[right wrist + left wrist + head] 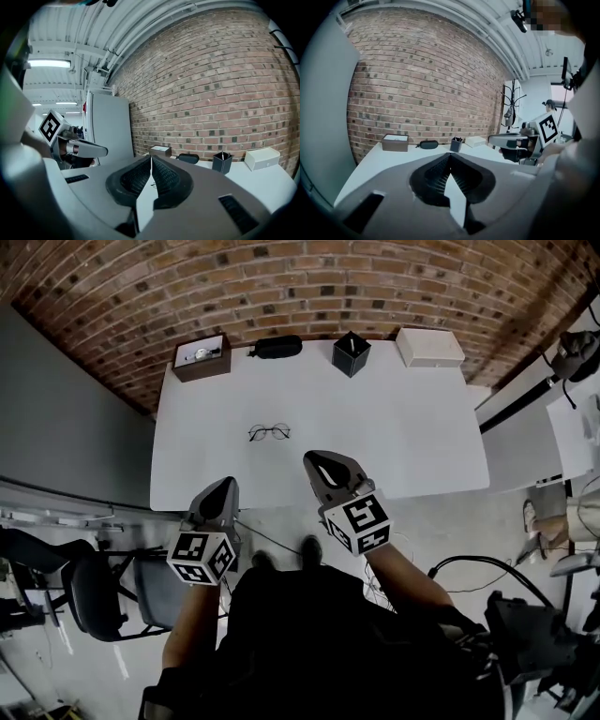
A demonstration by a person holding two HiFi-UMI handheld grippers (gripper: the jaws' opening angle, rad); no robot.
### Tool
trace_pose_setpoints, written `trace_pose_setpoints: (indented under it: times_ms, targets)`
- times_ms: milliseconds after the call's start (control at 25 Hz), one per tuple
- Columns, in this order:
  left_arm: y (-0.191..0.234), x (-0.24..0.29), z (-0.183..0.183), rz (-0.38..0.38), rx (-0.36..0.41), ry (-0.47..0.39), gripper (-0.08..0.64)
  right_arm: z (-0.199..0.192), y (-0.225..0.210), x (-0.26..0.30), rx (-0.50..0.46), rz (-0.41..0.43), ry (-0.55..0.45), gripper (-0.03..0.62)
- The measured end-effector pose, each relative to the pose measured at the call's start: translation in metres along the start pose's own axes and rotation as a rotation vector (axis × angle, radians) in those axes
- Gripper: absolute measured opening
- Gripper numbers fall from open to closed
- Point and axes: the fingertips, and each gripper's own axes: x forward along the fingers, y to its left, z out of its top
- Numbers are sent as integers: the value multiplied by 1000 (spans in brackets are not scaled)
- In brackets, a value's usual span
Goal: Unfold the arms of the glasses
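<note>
table (pixel 422 427) front open | far edge: brown box (pixel 201 357), case (pixel 276 346), holder (pixel 351 353), white box (pixel 429 346)

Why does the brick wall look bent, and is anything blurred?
Head view: the wide lens bows the brick wall and the table edges; the glasses look sharp but tiny. Left gripper view: dark rounded corners, the wall bulges, nothing smeared. Right gripper view: a ceiling lamp glares and the wall curves.

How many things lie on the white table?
5: glasses left of centre; along the far edge, left to right, brown box, black case, black holder, white box. The right tool hides some near edge.
</note>
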Motion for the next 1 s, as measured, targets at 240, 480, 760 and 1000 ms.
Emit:
trace_pose_setpoints:
  times_ms: [240,480,760,1000]
  targets:
    - [20,20,-12,11,-10,11,8,-11,-9,23,-9,-2,34,11]
    - [48,41,-22,-10,-58,9,8,-29,-13,57,-16,-10,92,12]
    - [76,72,-28,-33,-64,49,8,-52,-19,96,-25,-20,182,12]
    - [88,105,-50,-67,-71,114,8,-75,-23,128,-15,-41,246,12]
